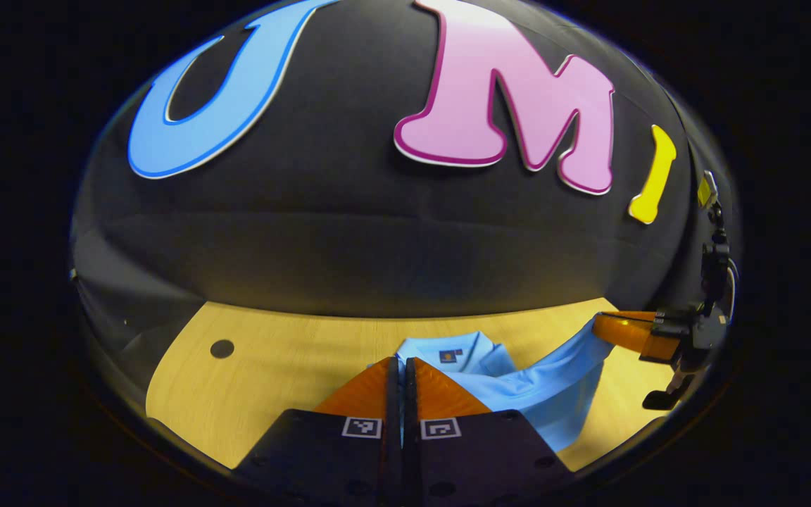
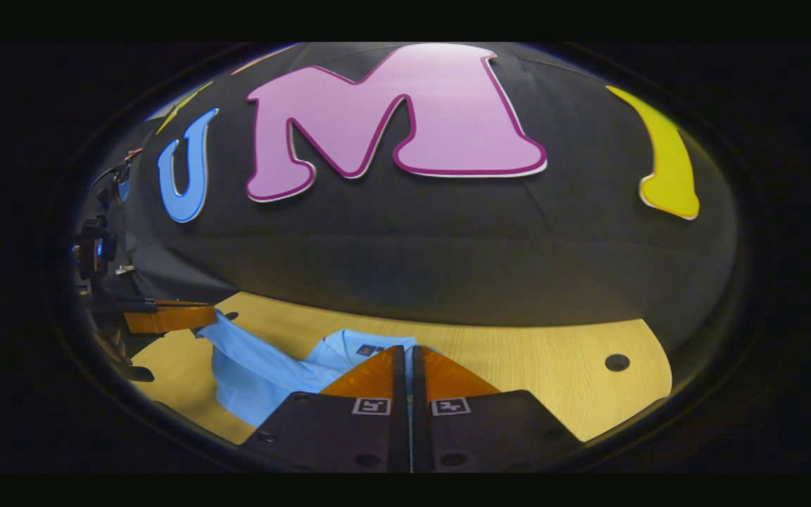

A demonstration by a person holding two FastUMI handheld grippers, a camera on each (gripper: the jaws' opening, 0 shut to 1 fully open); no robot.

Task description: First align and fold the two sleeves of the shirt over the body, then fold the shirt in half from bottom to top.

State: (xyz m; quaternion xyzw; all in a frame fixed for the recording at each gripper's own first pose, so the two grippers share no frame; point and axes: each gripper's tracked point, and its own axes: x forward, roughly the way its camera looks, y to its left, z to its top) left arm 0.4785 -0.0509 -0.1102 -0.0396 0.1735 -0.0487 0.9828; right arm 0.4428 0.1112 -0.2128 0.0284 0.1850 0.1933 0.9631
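A light blue shirt lies on the wooden table, its collar and label toward the far wall. In the left gripper view my left gripper is shut, with a sliver of blue cloth between its fingers. At that view's right edge the right gripper holds a stretch of the shirt up off the table. In the right gripper view my right gripper is shut on the shirt, blue cloth showing in the slit. The left gripper at far left pinches a raised edge of the cloth.
The black cloth wall stands right behind the table's far edge. A round hole marks the tabletop to the left of the shirt, and a round hole shows to the right in the right gripper view. Bare wood surrounds the shirt.
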